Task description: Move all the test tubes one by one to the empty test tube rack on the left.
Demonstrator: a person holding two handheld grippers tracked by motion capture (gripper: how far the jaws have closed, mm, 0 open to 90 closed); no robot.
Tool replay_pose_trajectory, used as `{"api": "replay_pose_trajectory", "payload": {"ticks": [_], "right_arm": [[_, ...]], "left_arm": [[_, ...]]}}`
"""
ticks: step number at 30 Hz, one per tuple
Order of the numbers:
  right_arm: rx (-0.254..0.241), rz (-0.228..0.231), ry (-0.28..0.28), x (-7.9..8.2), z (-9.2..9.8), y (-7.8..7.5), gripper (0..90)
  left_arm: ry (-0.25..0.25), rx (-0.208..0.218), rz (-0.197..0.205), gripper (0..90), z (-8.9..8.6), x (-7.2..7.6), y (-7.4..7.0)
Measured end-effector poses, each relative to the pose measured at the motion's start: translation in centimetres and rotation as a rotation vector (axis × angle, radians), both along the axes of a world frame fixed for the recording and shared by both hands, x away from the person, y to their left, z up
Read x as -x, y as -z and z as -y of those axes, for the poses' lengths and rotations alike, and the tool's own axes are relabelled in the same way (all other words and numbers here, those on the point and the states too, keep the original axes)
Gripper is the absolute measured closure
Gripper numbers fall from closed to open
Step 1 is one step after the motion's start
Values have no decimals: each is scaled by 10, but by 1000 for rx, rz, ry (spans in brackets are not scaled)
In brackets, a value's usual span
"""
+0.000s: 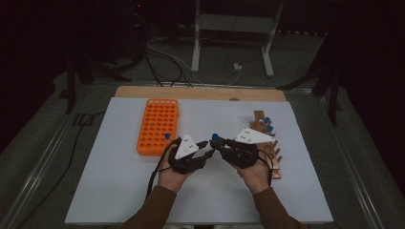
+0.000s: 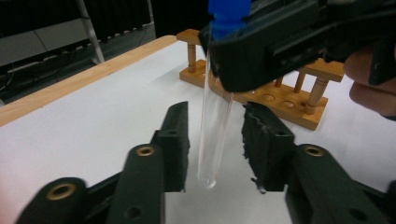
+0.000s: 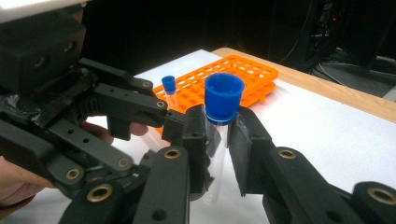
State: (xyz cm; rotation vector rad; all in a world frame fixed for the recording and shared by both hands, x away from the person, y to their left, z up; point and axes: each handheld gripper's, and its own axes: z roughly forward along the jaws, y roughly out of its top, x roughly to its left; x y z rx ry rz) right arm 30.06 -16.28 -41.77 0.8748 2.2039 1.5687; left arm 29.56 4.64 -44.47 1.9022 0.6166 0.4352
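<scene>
A clear test tube (image 2: 212,140) with a blue cap (image 3: 224,98) hangs upright above the white table top. My right gripper (image 3: 222,126) is shut on it just below the cap. My left gripper (image 2: 215,109) faces it from the other side, with the tube's lower part between its pads. A narrow gap shows on each side, so the pads are not pressing. In the high view both grippers meet near the table's middle: the left gripper (image 1: 208,148), the right gripper (image 1: 217,144), and the blue cap (image 1: 215,137) above them.
An orange tube rack (image 1: 157,125) lies at the left, with one blue-capped tube (image 3: 169,86) standing in its near corner. A wooden rack (image 1: 273,157) at the right holds blue-capped tubes (image 1: 267,121). The white sheet (image 1: 119,191) covers a wooden table top.
</scene>
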Motion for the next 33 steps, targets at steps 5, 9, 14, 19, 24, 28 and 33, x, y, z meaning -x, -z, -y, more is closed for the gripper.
{"api": "replay_pose_trajectory", "payload": {"ticks": [5,9,14,19,24,28,33], "right_arm": [[-4,-4,-6,0,-2,1,773],[-1,-3,-14,0,-4,1,774],[-1,-5,-21,0,-4,1,767],[-31,-6,-19,0,3,0,632],[-55,0,-10,0,17,-3,424],[-40,11,30,0,25,-3,261],[-22,-3,89,-1,33,0,133]], "left_arm": [[-7,4,9,720,-1,1,-2],[-4,7,18,758,-2,1,-2],[0,4,24,777,-2,2,-2],[-17,0,18,780,-5,0,-2],[-40,20,9,781,-14,-2,-3],[-58,18,11,782,-20,-3,-5],[-76,18,12,781,-25,-3,-6]]}}
